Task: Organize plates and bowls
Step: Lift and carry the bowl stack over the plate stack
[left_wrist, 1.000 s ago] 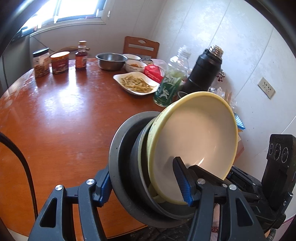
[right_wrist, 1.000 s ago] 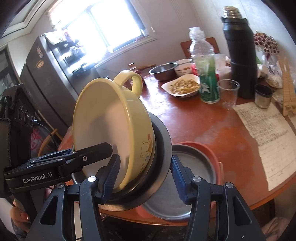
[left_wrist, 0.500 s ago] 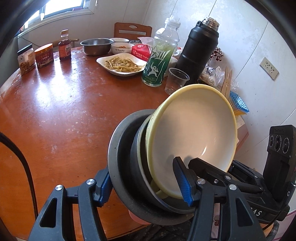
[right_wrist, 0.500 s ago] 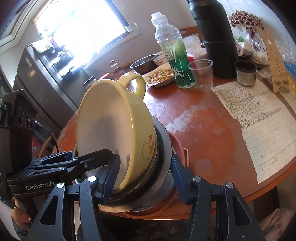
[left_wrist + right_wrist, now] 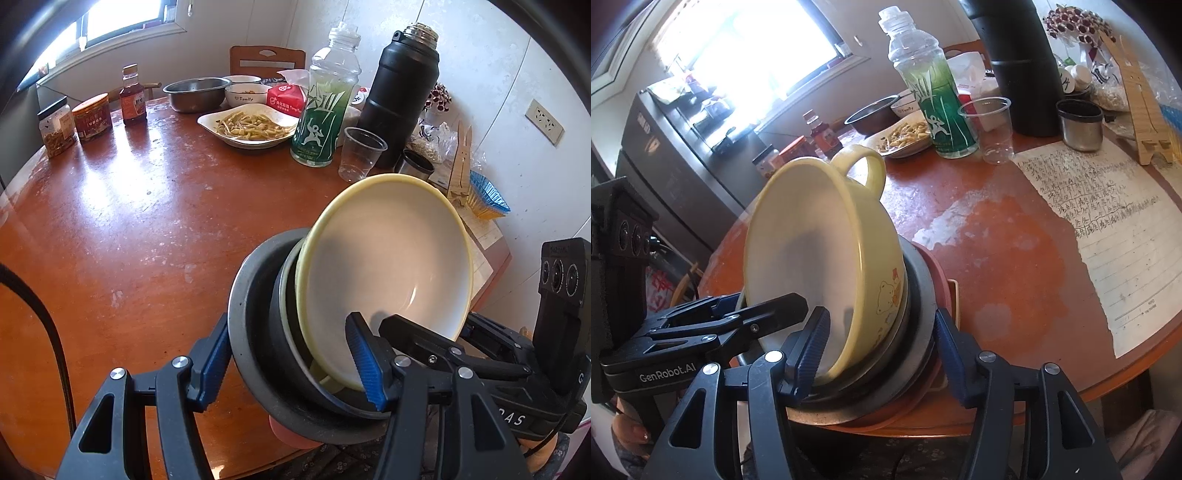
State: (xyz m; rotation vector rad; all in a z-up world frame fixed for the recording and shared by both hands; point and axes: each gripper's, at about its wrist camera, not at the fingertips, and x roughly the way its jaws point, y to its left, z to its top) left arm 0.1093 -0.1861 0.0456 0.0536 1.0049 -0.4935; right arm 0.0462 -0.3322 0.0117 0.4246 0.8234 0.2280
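Nearest the lenses, both grippers straddle one tilted stack of dishes at the near edge of the round wooden table [image 5: 140, 229]. The left gripper [image 5: 295, 365] has one blue pad against the outer wall of the grey metal plate [image 5: 251, 306] and the other inside the yellow bowl [image 5: 384, 266], pinching the stack across its thickness. The right gripper [image 5: 879, 350] grips the same stack from the opposite side, one pad inside the bowl, the other behind the metal plate; its jaws are opening, and that far pad seems to stand just clear of the plate's back. The stack leans over a pink plate [image 5: 942, 291] lying flat at the table edge, its lower rim apparently resting there. The risk from here is plain: the bowl sits loose and steeply tipped in the plate, so once the right grip lets go it could slide out, or the whole stack could pivot off the edge, if the left hold is not firm. The left tool's body, seen from the right camera, reads "GenRobot.AI". Farther off lie a handwritten sheet [image 5: 1108, 236], too small to read, a clear plastic cup [image 5: 360, 153] and a green-labelled bottle [image 5: 325, 107]. Beyond stand a black flask [image 5: 399, 88], a dish of food [image 5: 247, 125], a white bowl marked "Family" [image 5: 245, 94], a red packet with unreadable print, and three labelled jars.
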